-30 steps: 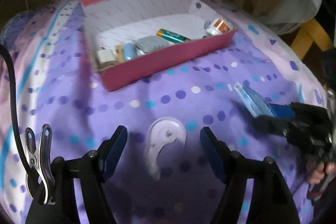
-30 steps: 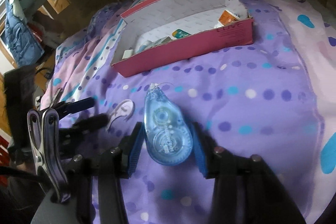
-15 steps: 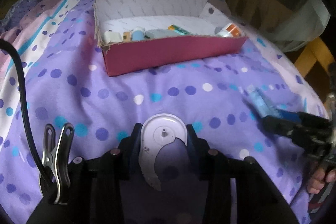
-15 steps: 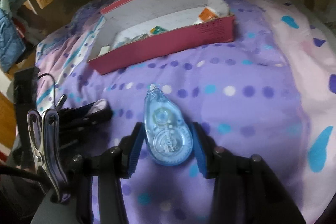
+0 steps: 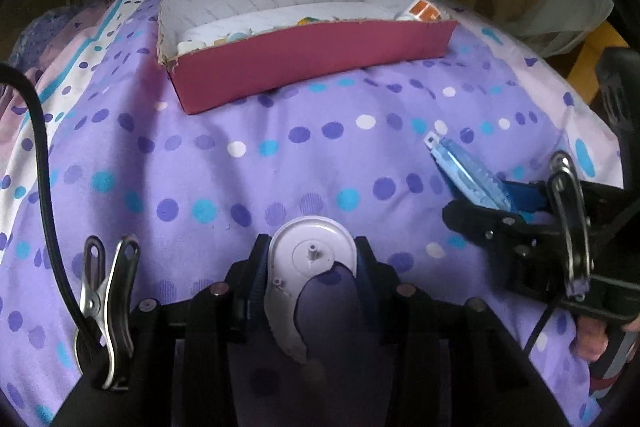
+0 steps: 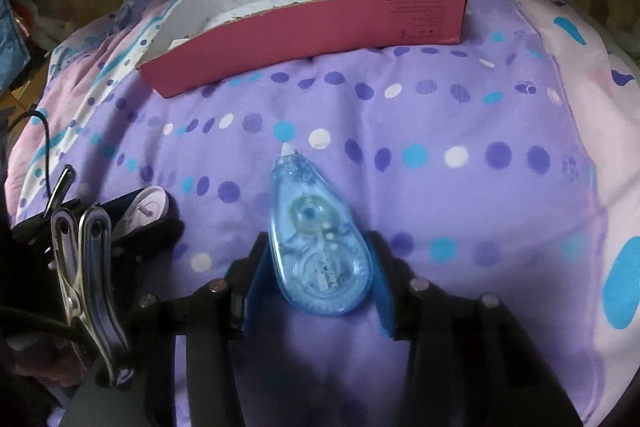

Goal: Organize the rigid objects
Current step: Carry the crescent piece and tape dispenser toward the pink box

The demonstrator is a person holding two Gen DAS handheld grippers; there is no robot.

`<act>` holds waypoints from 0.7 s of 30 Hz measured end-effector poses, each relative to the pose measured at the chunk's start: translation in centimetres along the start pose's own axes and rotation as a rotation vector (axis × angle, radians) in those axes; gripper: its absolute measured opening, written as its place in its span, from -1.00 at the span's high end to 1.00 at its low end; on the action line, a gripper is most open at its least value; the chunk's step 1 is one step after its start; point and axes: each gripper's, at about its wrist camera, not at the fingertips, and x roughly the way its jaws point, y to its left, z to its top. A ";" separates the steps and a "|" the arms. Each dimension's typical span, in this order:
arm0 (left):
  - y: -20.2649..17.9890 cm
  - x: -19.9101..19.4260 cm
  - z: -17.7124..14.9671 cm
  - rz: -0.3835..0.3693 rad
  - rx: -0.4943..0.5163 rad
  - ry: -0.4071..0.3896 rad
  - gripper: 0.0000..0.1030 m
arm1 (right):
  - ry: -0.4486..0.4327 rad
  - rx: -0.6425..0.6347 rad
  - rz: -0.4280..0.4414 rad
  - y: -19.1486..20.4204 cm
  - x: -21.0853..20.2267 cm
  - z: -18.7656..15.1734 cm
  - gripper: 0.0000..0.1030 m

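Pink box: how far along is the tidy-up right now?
Done: the pink box already holds several small items, an orange-and-white one at its right end. In hand: left gripper clamps the white plastic shell; right gripper holds the blue correction tape dispenser. Left: both still need to go into the box; nothing else loose shows on the dotted bedspread.

left gripper: jaws clamped, pitched down | right gripper: jaws opening
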 end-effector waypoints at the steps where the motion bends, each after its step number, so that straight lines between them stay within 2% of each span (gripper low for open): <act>1: 0.1 0.1 0.0 -0.001 -0.001 0.001 0.18 | -0.006 0.001 -0.005 0.1 0.1 -0.1 0.06; 4: 0.1 0.2 -0.1 0.001 0.001 0.001 0.18 | -0.014 -0.007 -0.018 0.1 0.1 -0.2 0.06; 6: 0.2 0.1 -0.1 0.000 0.001 -0.007 0.18 | -0.021 -0.008 -0.024 0.2 0.0 -0.2 0.15; 13: 0.4 -1.5 0.2 -0.001 -0.037 0.008 0.18 | -0.033 0.017 -0.029 0.3 -1.7 -0.4 0.16; 18: 0.6 -3.2 0.3 0.047 -0.046 -0.006 0.18 | -0.026 0.028 -0.034 0.6 -3.1 -0.5 0.16; 21: 0.6 -4.0 0.5 0.049 -0.052 -0.019 0.18 | -0.037 0.029 -0.034 0.8 -3.9 -0.4 0.16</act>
